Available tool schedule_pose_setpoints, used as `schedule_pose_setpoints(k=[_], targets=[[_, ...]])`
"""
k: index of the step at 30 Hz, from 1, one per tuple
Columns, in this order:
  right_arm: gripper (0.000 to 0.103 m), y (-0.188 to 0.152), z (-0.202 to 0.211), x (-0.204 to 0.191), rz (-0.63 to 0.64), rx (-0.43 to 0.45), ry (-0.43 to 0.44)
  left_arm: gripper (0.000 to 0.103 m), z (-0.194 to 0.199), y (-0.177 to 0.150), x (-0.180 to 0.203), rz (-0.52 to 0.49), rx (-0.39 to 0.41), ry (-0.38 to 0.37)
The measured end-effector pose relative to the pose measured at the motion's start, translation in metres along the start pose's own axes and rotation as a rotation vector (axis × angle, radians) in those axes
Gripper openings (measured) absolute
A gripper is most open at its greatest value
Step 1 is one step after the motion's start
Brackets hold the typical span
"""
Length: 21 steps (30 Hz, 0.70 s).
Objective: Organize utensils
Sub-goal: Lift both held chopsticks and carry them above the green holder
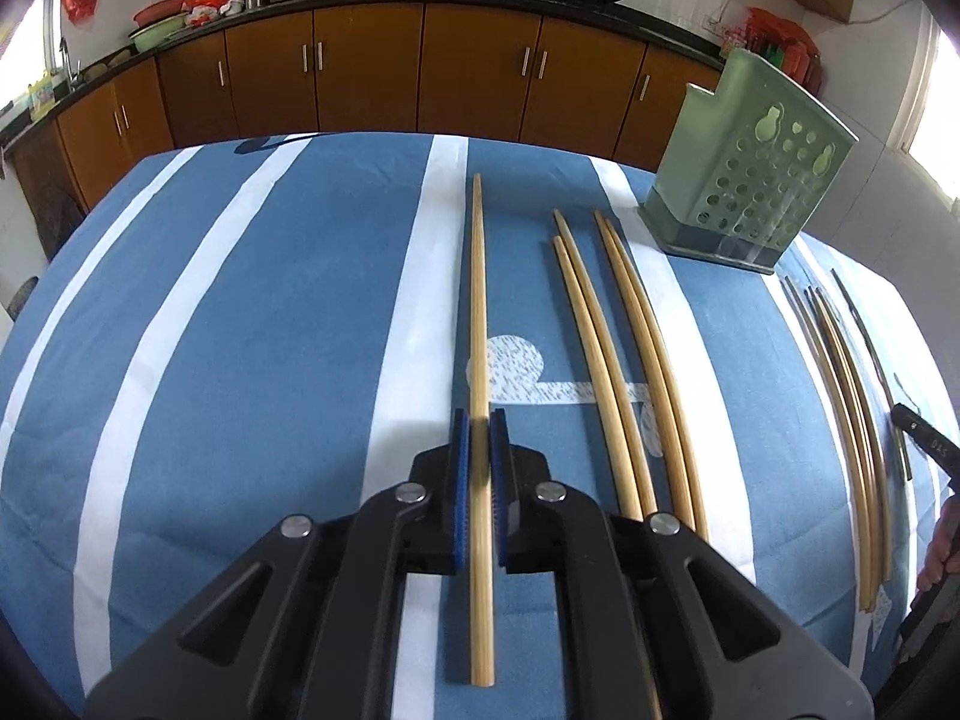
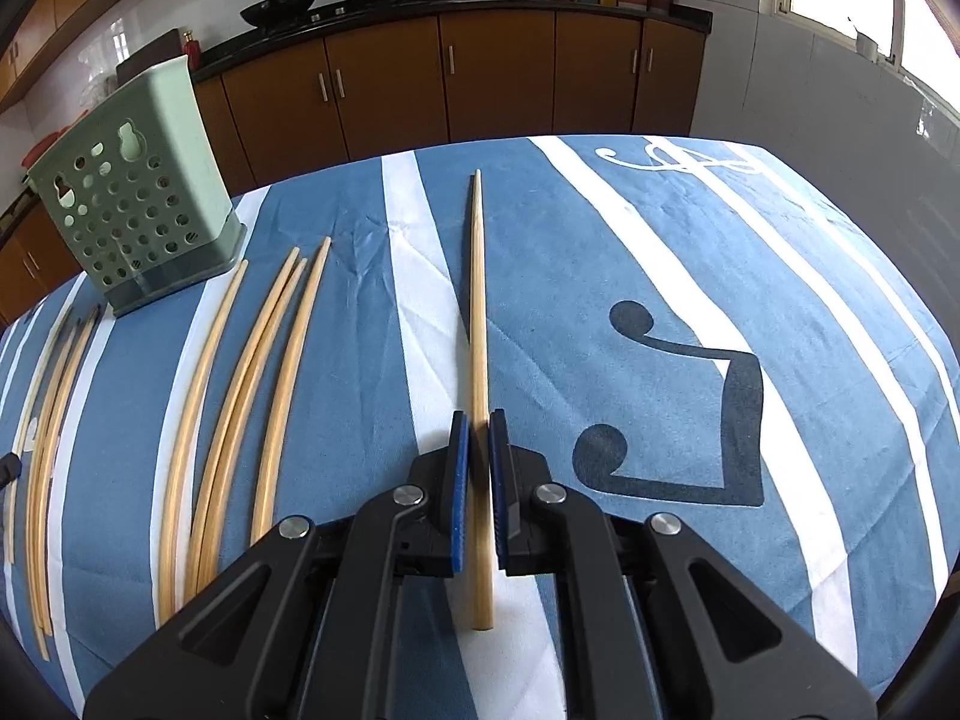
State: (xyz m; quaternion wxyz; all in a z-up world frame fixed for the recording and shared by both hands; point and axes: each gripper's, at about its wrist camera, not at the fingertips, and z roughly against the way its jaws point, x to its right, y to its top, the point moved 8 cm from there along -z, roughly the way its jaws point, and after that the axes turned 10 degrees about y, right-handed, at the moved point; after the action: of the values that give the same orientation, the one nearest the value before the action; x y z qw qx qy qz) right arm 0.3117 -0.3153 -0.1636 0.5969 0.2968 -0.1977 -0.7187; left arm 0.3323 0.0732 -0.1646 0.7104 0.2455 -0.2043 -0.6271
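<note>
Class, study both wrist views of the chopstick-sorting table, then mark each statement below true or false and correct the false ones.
1. The left gripper has a chopstick between its blue pads. True.
2. The right gripper is wide open and holds nothing. False: its pads close on a chopstick.
3. The green holder stands upright on the striped tablecloth. True.
4. The holder's wall is solid. False: it is pierced with round holes.
5. All chopsticks are already in the holder. False: several loose chopsticks lie on the cloth.
</note>
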Motion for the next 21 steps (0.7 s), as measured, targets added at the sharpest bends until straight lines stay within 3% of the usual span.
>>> schedule_pose_setpoints(k=[6, 21], targets=[[0.008, -0.007, 0.004, -0.002, 0.006, 0.0, 0.008, 0.011, 0.012, -0.014, 0.0, 0.016, -0.003, -0.027], [0.008, -0.025, 0.019, -0.005, 0.008, -0.001, 0.038, 0.008, 0.028, -0.037, -0.005, 0.023, 0.009, -0.011]])
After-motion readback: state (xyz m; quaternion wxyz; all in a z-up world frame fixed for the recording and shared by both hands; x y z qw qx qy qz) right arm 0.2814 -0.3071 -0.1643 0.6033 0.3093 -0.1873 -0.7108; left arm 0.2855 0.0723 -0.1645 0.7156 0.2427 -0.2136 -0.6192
